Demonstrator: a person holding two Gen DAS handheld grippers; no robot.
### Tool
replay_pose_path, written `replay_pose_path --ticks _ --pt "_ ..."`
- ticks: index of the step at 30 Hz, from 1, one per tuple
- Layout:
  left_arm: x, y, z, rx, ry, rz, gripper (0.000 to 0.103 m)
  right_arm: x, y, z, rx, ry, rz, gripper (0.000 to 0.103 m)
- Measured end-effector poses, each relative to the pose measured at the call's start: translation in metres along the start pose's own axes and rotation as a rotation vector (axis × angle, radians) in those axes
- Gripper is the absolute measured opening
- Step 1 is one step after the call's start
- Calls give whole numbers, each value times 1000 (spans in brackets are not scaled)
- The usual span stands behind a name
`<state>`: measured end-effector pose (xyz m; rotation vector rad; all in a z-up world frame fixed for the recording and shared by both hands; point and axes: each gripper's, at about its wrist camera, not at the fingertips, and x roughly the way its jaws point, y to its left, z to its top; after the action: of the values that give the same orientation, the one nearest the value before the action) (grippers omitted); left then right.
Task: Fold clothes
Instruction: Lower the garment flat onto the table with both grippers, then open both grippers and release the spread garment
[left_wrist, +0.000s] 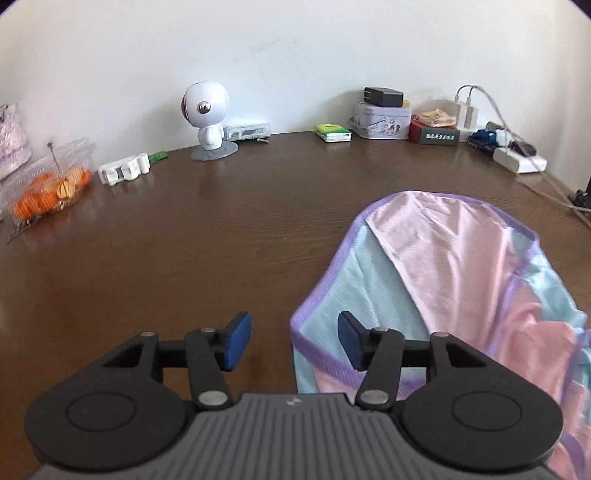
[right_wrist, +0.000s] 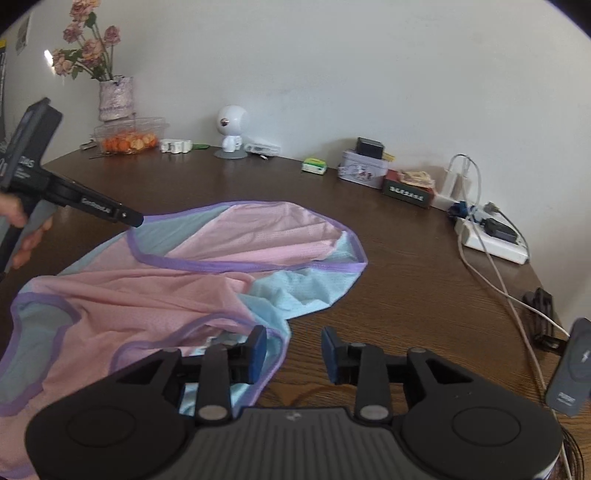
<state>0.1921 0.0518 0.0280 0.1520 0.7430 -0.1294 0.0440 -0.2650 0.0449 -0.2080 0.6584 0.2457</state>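
Both tools gape empty: left tool (left_wrist: 294, 340) and right tool (right_wrist: 294, 354) straddle the garment's (right_wrist: 207, 280) edges.

You had a dark brown wooden table (right_wrist: 388, 266) in front of you, with a pink, blue and purple-edged garment (right_wrist: 155, 295) lying crumpled across the lower left of the right wrist view. Along its far edge, from upper left to right, stood a vase of flowers (right_wrist: 115, 98), a clear box of oranges (right_wrist: 129, 136), a white round-headed figure (right_wrist: 231, 129), a green packet (right_wrist: 314, 165) and a tin (right_wrist: 362, 171). At right lay a white power strip (right_wrist: 491, 242) with trailing cables.
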Motion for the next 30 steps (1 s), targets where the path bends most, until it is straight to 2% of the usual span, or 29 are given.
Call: replay_pose_path --ticks 2,4,5,6,8,10,13,14,15,16,17,22,25,27,28,29,30 --pt "17 -4 5 1 2 -22 51 1 -15 4 27 13 -27 34" --pt "21 -4 7 15 3 -67 31 11 -28 14 42 25 -35 35" --pt "20 -6 7 30 -4 -82 16 22 -36 22 58 42 -39 35" --pt "19 -9 4 45 -17 -84 9 34 -42 30 75 62 -40 35" --pt "16 -19 -4 105 -55 -38 3 65 -50 46 114 106 -14 35" --pt "13 -22 -10 141 -69 42 2 97 -52 62 152 141 8 35" --pt "3 6 -19 64 -49 110 1 136 -34 84 117 185 42 33" --pt "-3 17 -24 36 -39 138 1 147 -23 91 81 194 57 28" --pt "-11 30 -31 8 -28 176 1 158 -10 98 41 201 73 21" --pt "-20 41 -40 -16 -20 219 1 169 4 106 0 206 92 10" --pt "-31 51 -51 -40 -13 257 1 179 18 114 -41 210 114 8" --pt "-96 84 -115 -193 21 394 1 226 116 162 -264 143 210 8" --pt "-128 87 -144 -223 52 486 1 234 167 183 -379 129 224 8" --pt "-147 89 -157 -253 59 517 5 209 178 190 -400 85 275 10" --pt "-156 89 -161 -274 51 521 7 193 179 190 -404 60 312 19" --pt "-166 88 -163 -288 22 511 9 176 176 188 -403 47 350 36" --pt "-176 85 -162 -292 -18 496 13 161 171 184 -398 46 380 40"
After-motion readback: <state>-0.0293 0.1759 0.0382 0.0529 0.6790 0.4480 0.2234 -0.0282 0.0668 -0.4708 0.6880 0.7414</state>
